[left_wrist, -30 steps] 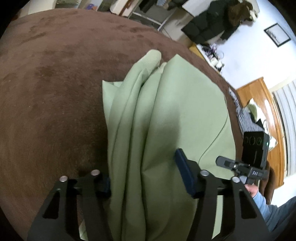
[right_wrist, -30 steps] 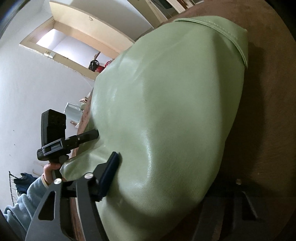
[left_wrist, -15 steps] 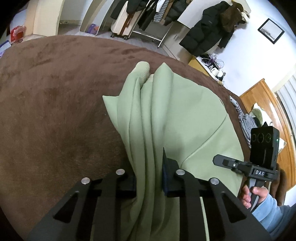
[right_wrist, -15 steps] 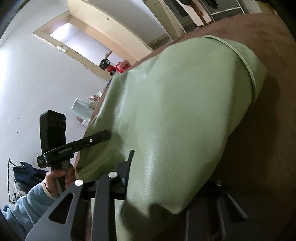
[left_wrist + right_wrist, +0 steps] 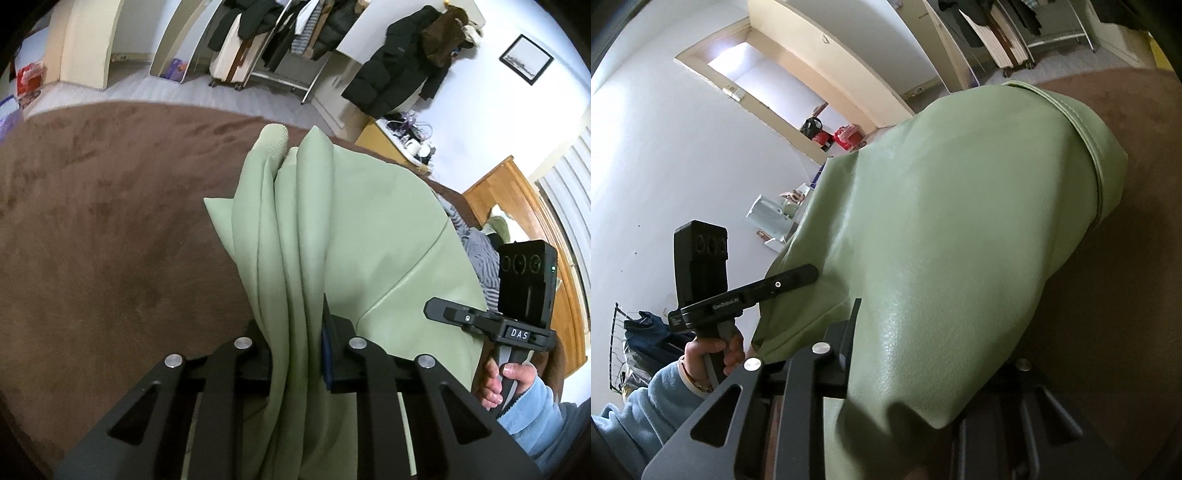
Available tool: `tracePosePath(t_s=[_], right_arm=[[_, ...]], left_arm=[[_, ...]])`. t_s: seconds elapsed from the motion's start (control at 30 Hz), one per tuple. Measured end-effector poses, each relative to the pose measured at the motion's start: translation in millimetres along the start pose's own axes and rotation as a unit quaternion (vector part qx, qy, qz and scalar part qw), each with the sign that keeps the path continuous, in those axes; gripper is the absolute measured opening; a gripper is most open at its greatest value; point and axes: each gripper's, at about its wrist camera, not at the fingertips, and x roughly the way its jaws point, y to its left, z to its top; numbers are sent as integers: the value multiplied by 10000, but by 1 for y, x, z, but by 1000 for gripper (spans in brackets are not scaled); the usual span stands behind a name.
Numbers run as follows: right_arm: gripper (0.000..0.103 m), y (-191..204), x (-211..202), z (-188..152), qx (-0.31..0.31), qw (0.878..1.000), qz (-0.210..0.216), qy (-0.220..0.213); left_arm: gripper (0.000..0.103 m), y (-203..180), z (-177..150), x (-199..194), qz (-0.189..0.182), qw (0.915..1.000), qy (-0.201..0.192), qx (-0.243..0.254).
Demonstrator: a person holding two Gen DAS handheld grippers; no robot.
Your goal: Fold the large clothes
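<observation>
Smooth green leathery garment [image 5: 369,236] bunches in folds over plush brown blanket [image 5: 110,229].

A: What has the left gripper [image 5: 295,354] got?
B: A bunched fold of the green garment [image 5: 354,236], pinched between its pads. The cloth trails away over the brown blanket [image 5: 110,229].
A: And right of the garment?
B: The right gripper [image 5: 428,306], its tip at the cloth's edge; a hand [image 5: 506,384] in a blue sleeve [image 5: 543,417] holds its handle.
</observation>
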Motion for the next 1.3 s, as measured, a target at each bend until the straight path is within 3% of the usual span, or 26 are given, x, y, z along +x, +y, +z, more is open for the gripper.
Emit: tracePosePath(t_s=[0.3,0.57,0.8,1.07,1.3], right_arm=[[26,31,-37,-6,-302,9991,-106,-281],[26,20,-65,-25,-324,9972,-336,-575],[26,5,-99,-29,-82,9946,-511,-905],[26,-53,-179,-59,441,9847,-1046,-1320],[26,-118,-259,-104,1189,9634,-1779,-1615]], left_arm=[[20,-69,-18,-41,-60,9995,-142,278],[20,-116,-40,-33,-306,9982,-142,500],[19,-165,-29,-14,-505,9945,49,919],[19,-245,-16,58,-1110,9819,463,1466],[19,-335,-29,150,-1773,9595,1064,1915]])
